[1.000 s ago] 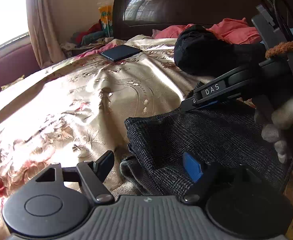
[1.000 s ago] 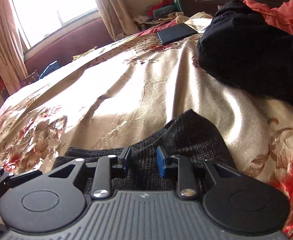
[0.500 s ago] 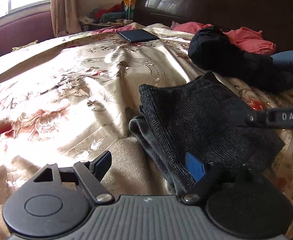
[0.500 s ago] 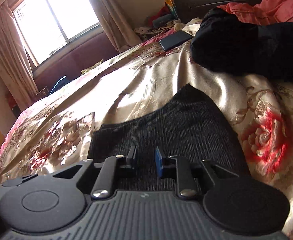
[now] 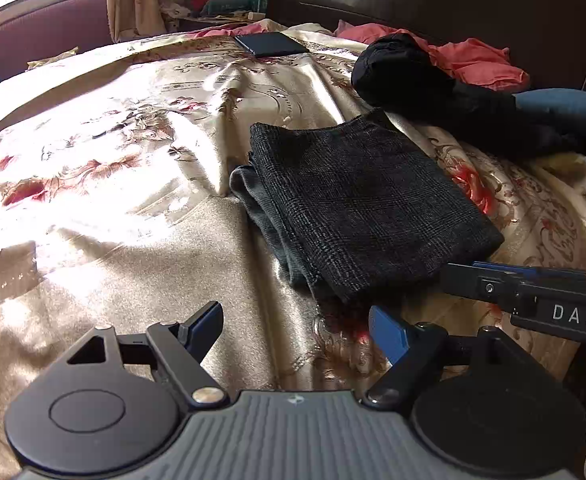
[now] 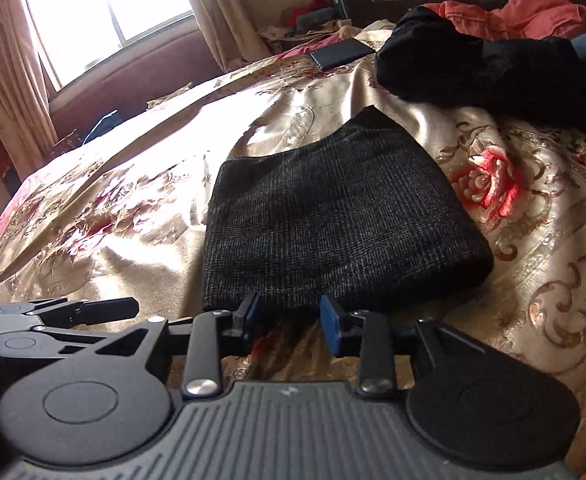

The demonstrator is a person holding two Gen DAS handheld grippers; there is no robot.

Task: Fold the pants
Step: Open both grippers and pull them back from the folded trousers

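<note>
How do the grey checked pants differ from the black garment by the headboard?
The grey checked pants are folded into a flat, squared stack; the black garment is a loose heap. The pants show a fine woven check; the black garment looks plain. The pants lie mid-bed; the black garment lies nearer the headboard. Both are dark and rest on the floral bedspread, touched by no claw.

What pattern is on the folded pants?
The folded pants are dark charcoal with a fine grey check, clearest in the left wrist view.

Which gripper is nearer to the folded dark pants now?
Right. The right gripper sits just off the folded pants' near edge, opening, holding nothing. The left gripper is open, farther back.
</note>
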